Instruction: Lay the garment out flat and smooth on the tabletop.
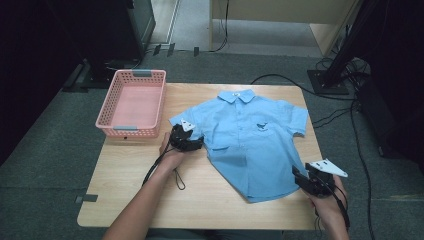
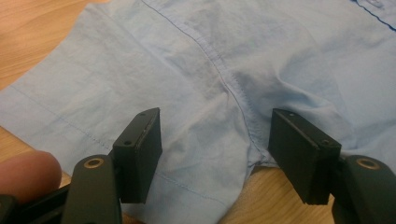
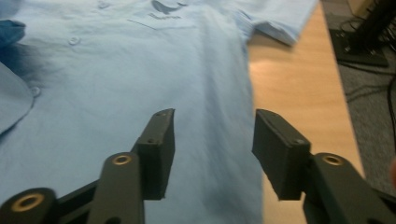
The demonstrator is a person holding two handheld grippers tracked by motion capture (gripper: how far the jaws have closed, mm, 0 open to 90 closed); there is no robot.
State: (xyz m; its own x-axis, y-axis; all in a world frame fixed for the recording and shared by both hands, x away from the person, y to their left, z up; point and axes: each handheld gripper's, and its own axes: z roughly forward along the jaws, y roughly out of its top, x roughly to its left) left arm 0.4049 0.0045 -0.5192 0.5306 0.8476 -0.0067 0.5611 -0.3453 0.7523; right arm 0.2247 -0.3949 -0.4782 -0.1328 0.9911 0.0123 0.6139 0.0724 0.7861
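A light blue short-sleeved shirt lies face up and spread out on the wooden table, collar at the far side and a dark whale mark on its chest. My left gripper rests at the shirt's left sleeve and armpit. In the left gripper view its jaws stand open over the cloth around the sleeve seam, without pinching it. My right gripper hovers at the hem's right corner. Its jaws are open above the shirt's side edge, with nothing held.
A pink plastic basket stands empty at the table's far left corner, close to the left sleeve. Bare table lies in front of the shirt. Black cables and a stand base are on the floor at the right.
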